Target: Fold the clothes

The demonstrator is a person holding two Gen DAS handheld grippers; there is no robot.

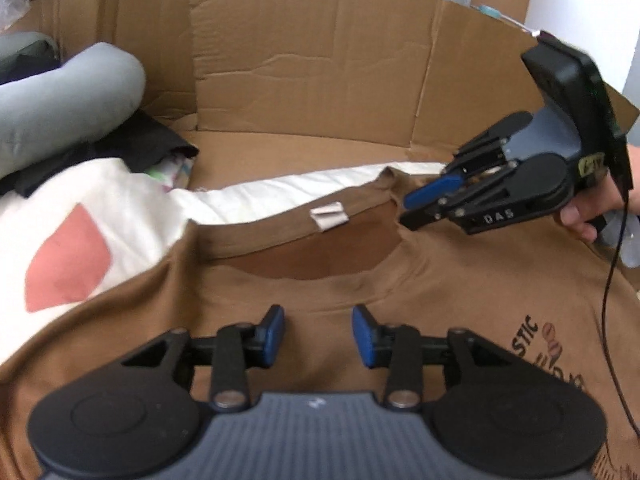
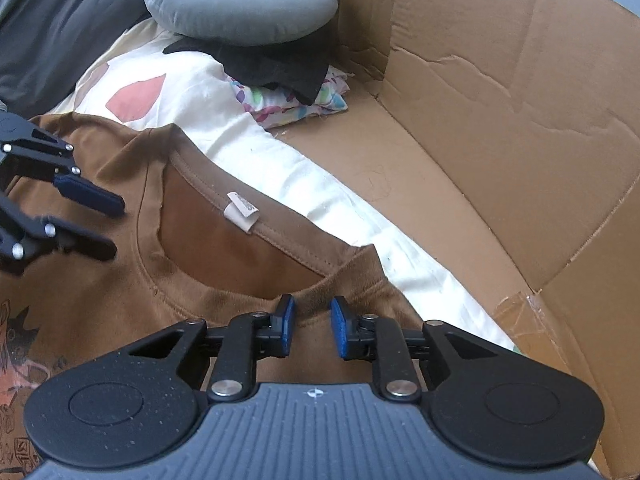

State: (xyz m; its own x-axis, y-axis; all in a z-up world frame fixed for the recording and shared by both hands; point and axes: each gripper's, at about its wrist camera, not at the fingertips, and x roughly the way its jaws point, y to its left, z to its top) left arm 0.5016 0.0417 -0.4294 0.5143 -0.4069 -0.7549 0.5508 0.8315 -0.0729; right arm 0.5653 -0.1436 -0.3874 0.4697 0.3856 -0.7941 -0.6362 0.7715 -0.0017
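Note:
A brown T-shirt [image 1: 460, 280] lies front up on a cream sheet, with its neck opening and white label [image 1: 329, 216] facing me. My left gripper [image 1: 318, 334] is open, hovering over the chest just below the collar; it also shows in the right wrist view [image 2: 106, 226]. My right gripper [image 2: 312, 326] is open with its jaws on either side of a raised fold of the brown T-shirt [image 2: 224, 248] at the collar's right shoulder end. In the left wrist view the right gripper [image 1: 416, 208] sits at that collar corner.
A cream sheet with a pink patch [image 1: 96, 216] lies under the shirt. A grey neck pillow [image 2: 240, 4], a black garment [image 2: 272, 64] and a folded patterned cloth [image 2: 296, 104] sit at the far left. Cardboard walls [image 2: 500, 100] enclose the far and right sides.

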